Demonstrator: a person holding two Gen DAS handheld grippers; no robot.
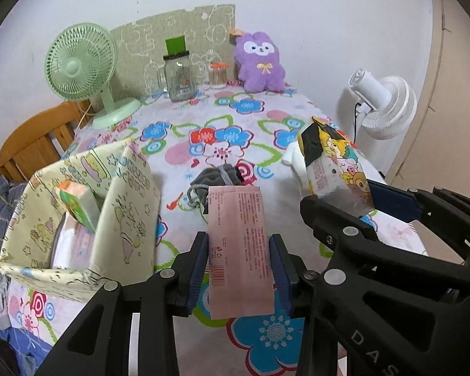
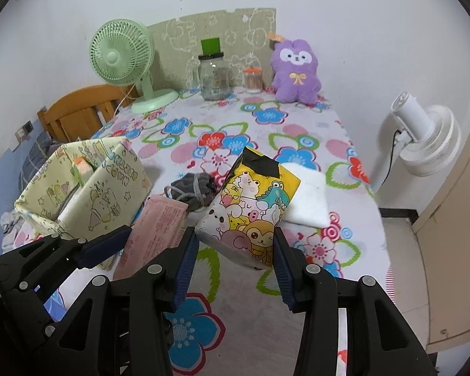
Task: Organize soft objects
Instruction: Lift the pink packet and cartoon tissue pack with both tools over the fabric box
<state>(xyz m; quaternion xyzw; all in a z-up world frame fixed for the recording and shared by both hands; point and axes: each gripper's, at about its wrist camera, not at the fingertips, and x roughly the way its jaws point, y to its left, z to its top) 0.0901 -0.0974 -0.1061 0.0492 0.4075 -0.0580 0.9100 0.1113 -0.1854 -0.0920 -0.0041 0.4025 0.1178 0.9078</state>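
Your left gripper (image 1: 239, 269) is pinching a flat pink packet (image 1: 239, 250) across its narrow width, the pads pressing on its two long edges, so the packet is standing with its long axis running away from you along the fingers and hanging clear of the flowered tablecloth (image 1: 222, 116). Your right gripper (image 2: 235, 260) is clamping a cartoon-printed tissue pack (image 2: 253, 210) by its lower end, the pack tilting up and away from the jaws, also off the table. The relation you are working with is this: the yellow fabric bin (image 1: 131, 194) is sitting to the left of both grippers, just beside the left one and farther from the right one, with the left gripper and its packet lying between the right gripper and the bin. So the left hand is the nearer one and is probably going first. The bin's open compartments are facing upward; a small green-and-orange pack (image 1: 78, 200) is already leaning in the far one and something white is lying in the near one. You are likely needing to swing the packet leftward and drop it end-first. A grey drawstring pouch (image 1: 216, 178) and a white folded cloth (image 2: 307, 200) are waiting on the table beyond.
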